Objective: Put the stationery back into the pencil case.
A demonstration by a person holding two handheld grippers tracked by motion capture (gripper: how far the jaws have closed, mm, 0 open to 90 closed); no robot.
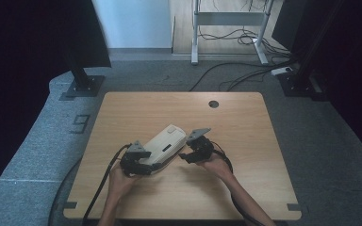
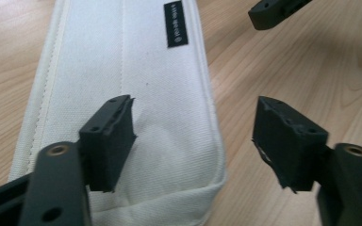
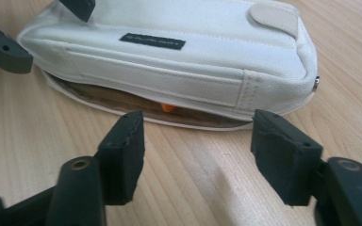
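Note:
A white canvas pouch [image 1: 166, 143] with a small black label [image 2: 175, 23] lies slanted on the wooden table [image 1: 245, 132]. My left gripper [image 1: 143, 165] is at its near end, open. In the left gripper view [image 2: 195, 103] one jaw sits over the pouch [image 2: 136, 70] and the other over bare wood, neither pad pressing. My right gripper [image 1: 188, 155] stands open just to the right of the pouch. The right gripper view [image 3: 198, 117] faces the pouch's long side [image 3: 179, 61], where the seam gapes and something orange [image 3: 168, 108] shows inside. Nothing lies between the right jaws.
A round cable hole [image 1: 213, 104] is in the table's far edge. A black stand base [image 1: 82, 87] sits on the grey floor at far left. A white desk frame [image 1: 195, 42] and loose cables [image 1: 245, 70] lie beyond the table.

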